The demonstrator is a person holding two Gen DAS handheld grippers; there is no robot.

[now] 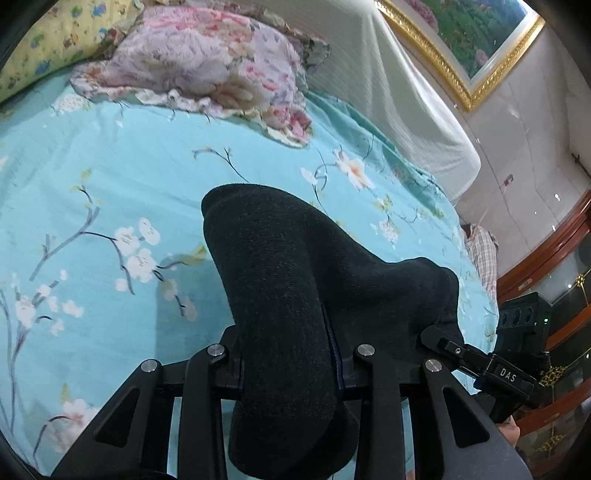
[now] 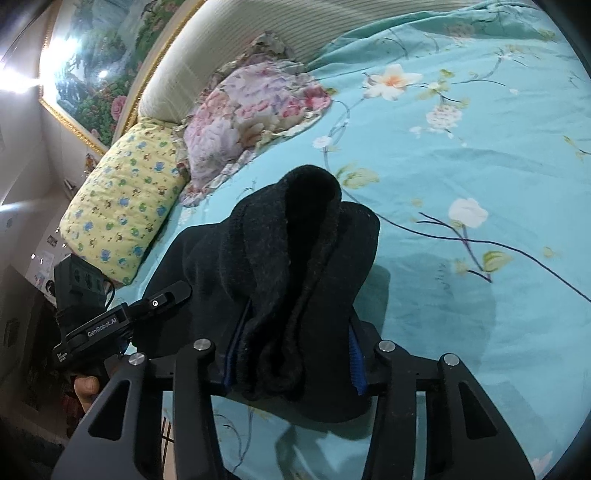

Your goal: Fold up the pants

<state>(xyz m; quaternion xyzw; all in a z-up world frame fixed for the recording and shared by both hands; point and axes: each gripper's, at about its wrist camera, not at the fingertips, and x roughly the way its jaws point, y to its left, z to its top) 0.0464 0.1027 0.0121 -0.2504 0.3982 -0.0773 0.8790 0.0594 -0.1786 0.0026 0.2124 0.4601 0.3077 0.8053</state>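
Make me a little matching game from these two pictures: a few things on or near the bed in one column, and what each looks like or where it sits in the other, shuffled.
Things:
1. pants
2. yellow pillow
3. bedsheet
4. painting

Descriptions:
A. turquoise, printed with white blossoms on dark branches
B. gold-framed, hanging on the wall above the headboard
C. dark, bunched between both pairs of tongs
D. patterned with small blue figures, lying beside the pink floral pillow

Pairs: 1-C, 2-D, 3-A, 4-B
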